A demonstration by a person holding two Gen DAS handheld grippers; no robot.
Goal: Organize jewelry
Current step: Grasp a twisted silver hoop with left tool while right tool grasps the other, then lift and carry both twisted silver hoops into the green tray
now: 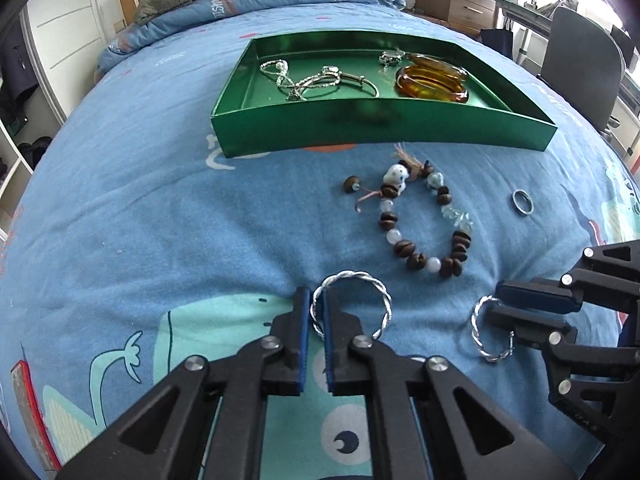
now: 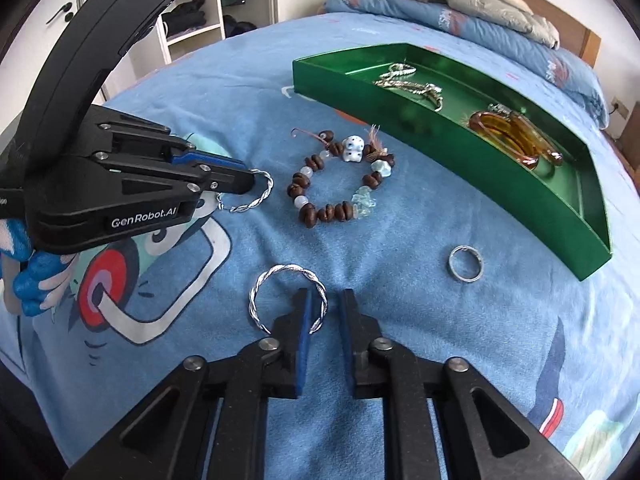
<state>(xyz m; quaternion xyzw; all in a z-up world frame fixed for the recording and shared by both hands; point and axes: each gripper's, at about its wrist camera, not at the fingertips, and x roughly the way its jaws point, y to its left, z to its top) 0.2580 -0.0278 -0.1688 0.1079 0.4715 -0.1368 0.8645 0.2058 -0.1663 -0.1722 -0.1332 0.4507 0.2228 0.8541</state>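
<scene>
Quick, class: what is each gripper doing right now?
Left gripper: shut on a twisted silver bangle.
Right gripper: shut on the other twisted silver bangle.

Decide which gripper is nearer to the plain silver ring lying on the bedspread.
Right. The right gripper, at its own twisted bangle, has the plain ring just ahead to its right. The left gripper is further off, with the beaded bracelet between them.
</scene>
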